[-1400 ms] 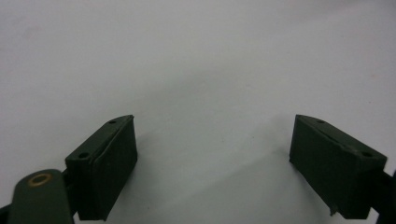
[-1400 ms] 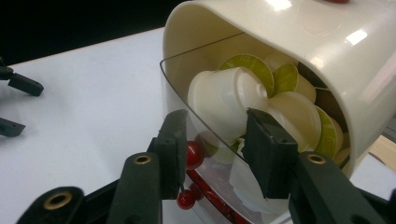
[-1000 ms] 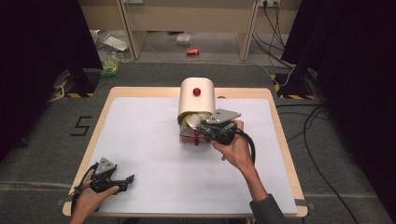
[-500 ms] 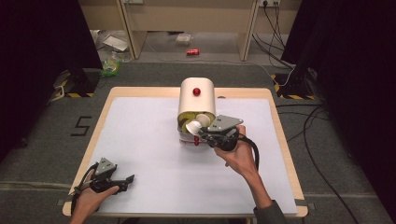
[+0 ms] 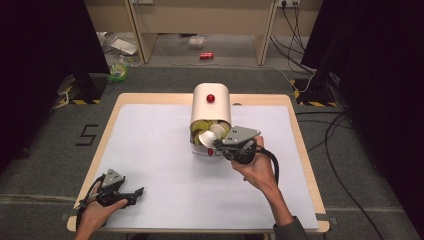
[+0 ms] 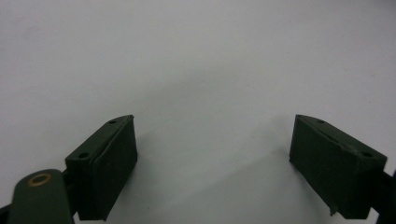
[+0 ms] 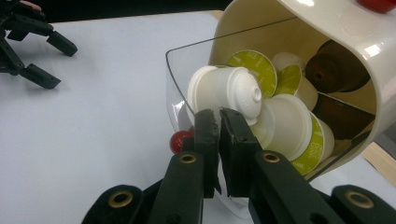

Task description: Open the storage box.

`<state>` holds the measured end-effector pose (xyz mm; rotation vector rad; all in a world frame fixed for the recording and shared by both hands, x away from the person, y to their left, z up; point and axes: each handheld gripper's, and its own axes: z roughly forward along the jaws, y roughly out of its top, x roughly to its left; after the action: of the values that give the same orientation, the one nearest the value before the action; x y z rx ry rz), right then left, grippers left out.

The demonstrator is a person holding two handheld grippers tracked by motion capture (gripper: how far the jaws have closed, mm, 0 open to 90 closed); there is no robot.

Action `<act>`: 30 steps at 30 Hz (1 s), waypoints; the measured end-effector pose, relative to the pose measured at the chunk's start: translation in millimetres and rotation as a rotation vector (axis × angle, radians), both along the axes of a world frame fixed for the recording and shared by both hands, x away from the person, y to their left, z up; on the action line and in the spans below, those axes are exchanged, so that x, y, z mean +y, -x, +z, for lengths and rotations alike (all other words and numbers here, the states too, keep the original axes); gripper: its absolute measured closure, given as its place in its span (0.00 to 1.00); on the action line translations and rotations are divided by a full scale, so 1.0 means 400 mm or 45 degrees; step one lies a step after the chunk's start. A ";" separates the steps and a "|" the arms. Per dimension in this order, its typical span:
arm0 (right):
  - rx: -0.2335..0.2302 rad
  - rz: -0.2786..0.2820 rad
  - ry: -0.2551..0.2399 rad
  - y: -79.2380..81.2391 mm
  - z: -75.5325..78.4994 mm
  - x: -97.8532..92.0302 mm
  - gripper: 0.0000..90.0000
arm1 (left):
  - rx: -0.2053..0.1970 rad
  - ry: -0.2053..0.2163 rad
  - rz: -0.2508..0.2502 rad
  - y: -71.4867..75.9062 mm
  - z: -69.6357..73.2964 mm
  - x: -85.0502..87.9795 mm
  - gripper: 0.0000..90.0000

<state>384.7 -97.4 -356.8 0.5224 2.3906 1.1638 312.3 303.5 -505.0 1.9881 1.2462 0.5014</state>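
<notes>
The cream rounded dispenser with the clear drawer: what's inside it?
Inside the cream rounded dispenser, its clear plastic drawer holds white coffee capsules with lime-green lids; brown capsules sit deeper. Anything underneath is hidden.

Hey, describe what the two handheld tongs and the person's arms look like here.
Both tongs, left and right, are black, each with two flat rectangular jaws, brass-coloured rivets at the linkage, a grey three-cornered plate on top and a black cable trailing back. The forearms are bare; a dark sleeve edge shows near the right elbow.
</notes>
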 end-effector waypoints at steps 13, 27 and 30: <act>-0.001 0.032 0.010 0.029 -0.005 -0.004 0.97 | 0.001 -0.001 0.000 0.000 0.000 0.000 0.16; 0.006 0.052 0.016 0.059 -0.015 -0.005 0.98 | 0.000 -0.001 -0.001 0.000 0.000 0.000 0.16; 0.008 0.054 0.017 0.062 -0.016 -0.007 0.98 | 0.001 0.000 0.000 0.000 0.000 0.000 0.16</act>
<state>359.9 -100.0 -363.3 0.4735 2.4241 1.1653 312.3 303.4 -505.0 1.9884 1.2462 0.5008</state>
